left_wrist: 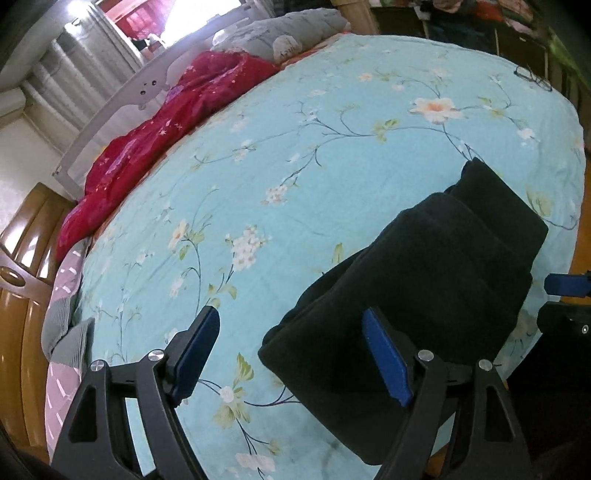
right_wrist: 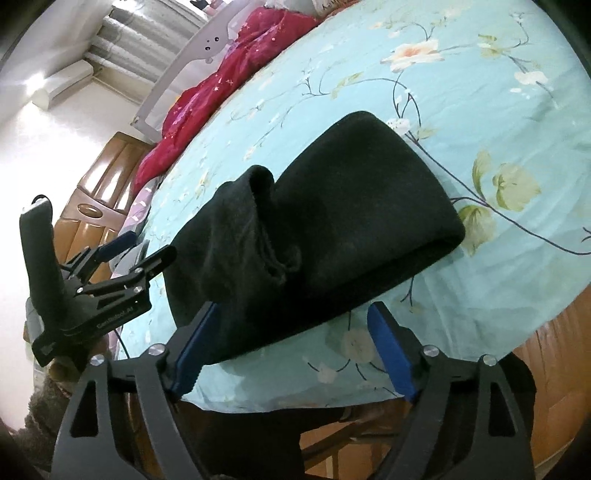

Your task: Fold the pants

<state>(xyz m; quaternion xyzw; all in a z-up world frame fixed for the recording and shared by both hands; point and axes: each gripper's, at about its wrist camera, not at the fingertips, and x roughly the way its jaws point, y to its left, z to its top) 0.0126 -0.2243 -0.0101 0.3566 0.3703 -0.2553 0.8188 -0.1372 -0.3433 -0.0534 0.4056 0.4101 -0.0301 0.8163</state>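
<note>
The black pants [right_wrist: 343, 206] lie folded into a thick bundle near the bed's front edge, with a rumpled leg opening on their left part. My right gripper [right_wrist: 292, 308] is open around the bundle's near edge; the right pad stands off the cloth. In the left wrist view the pants [left_wrist: 424, 280] lie at the right, and my left gripper [left_wrist: 290, 314] is open over the sheet at their left corner, gripping nothing. This same gripper [right_wrist: 144, 246] shows at the left of the right wrist view. One blue pad [left_wrist: 565, 285] of my right gripper shows at the edge.
The bed carries a light blue floral sheet [left_wrist: 295, 147]. A red quilt [left_wrist: 166, 129] lies along its far side by a white rail [left_wrist: 122, 110], with a grey pillow [left_wrist: 291, 26] behind. A wooden headboard [left_wrist: 22, 295] is at left. Wooden floor [right_wrist: 554, 350] lies past the bed's edge.
</note>
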